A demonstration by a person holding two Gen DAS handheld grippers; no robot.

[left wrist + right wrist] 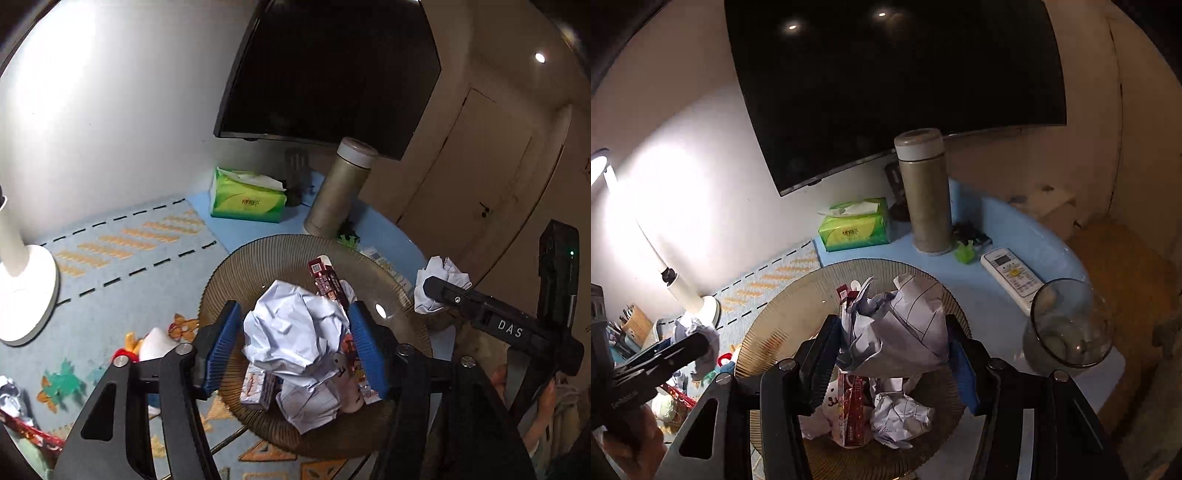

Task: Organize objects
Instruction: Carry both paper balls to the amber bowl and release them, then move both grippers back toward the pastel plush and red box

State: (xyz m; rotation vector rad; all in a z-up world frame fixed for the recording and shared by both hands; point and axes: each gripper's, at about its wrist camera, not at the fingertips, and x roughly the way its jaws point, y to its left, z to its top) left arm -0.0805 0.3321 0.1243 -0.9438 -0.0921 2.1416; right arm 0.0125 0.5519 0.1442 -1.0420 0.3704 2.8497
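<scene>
Over the ribbed glass plate (236,273), both grippers (295,343) (894,350) pinch crumpled paper wads (295,325) (897,332); spread jaws low, centred, so neither rolls off.

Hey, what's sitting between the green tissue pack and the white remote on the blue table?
The tall tan thermos stands upright between the green tissue pack and the white remote, plus a small green item by its base; the right wrist view shows it.

Two tools: the left tool (295,347) and the right tool (894,354), each clamping one crumpled paper ball, (299,332) and (901,332). One ribbed plate (783,317) holds one more paper wad (901,413) and one red packet (853,410). One thermos (925,192), one tissue pack (855,225), one remote (1012,277), one glass bowl (1071,325), one lamp (22,288).
</scene>
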